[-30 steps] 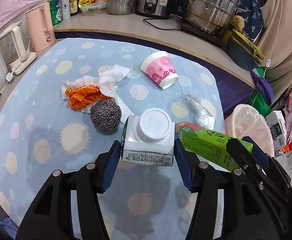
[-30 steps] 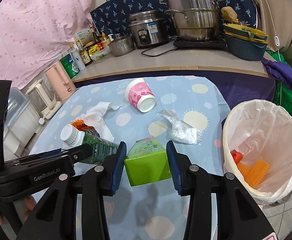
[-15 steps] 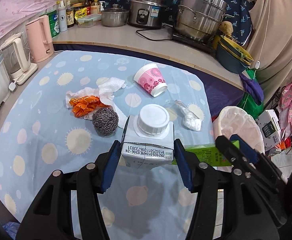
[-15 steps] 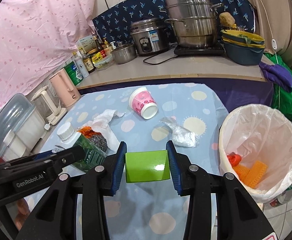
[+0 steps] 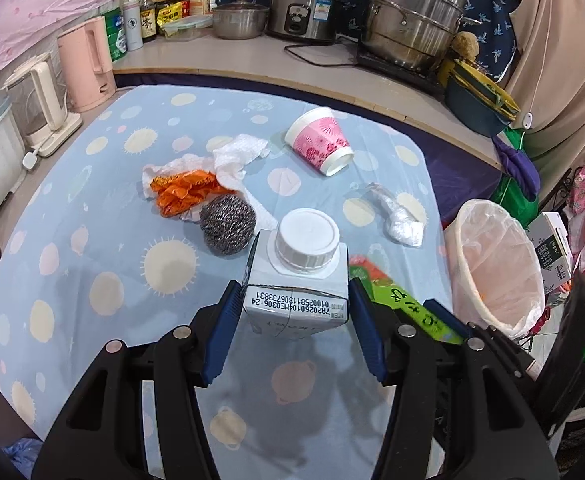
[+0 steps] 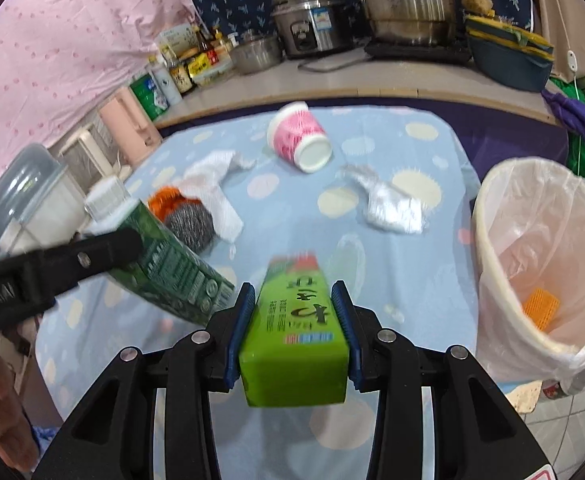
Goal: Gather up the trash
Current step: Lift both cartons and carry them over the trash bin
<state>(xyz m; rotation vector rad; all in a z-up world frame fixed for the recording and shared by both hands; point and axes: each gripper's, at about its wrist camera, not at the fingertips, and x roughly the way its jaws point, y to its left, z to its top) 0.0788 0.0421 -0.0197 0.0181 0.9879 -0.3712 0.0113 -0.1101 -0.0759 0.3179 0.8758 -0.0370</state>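
Both grippers, the left gripper (image 5: 296, 332) and the right gripper (image 6: 292, 334), are matte black angular frames with silver round screws at the joints, ridged blue pads (image 6: 240, 332) lining the fingers, white lettering along one arm, a small green light glowing

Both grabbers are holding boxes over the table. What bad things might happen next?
1. The left gripper grips the white-capped carton only near its top, so the long body might swing or slip out.
2. The two held cartons sit close together; the green box in the right gripper might bump the other.
3. The trash bin stands beside the table edge, off to the right; a box dropped early might miss and land on the floor.
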